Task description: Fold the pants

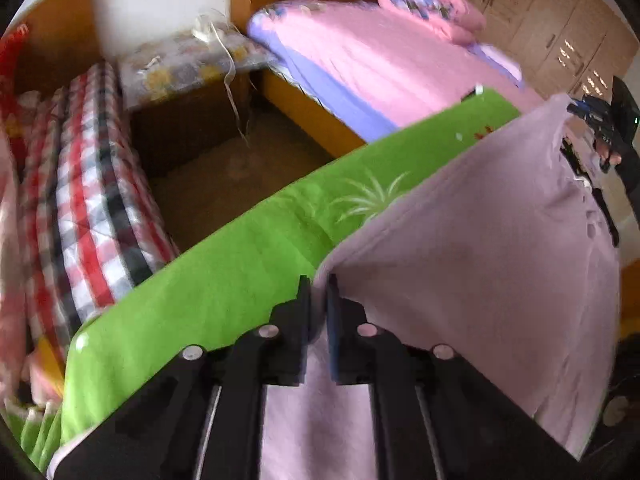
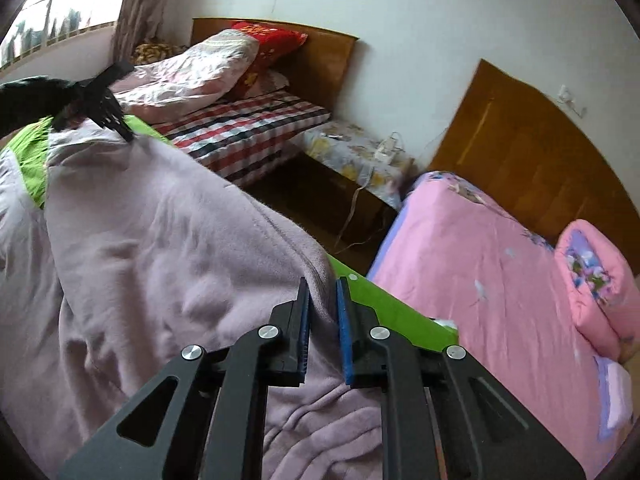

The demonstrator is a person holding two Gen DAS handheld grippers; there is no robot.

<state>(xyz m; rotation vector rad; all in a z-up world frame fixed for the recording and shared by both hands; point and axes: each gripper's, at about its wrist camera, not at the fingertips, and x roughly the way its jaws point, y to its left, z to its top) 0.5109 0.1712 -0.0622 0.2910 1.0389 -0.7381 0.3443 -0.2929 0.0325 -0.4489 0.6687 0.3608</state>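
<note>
The green surface (image 1: pixel 224 280) carries the pale lilac pants (image 2: pixel 160 240), spread across it. The left tool (image 1: pixel 319 292) is clamped on one edge of the pants, the right tool (image 2: pixel 322 296) on another. No readable writing shows.

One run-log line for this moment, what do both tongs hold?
left tongs: shut on pants | right tongs: shut on pants | surface: green cloth
</note>
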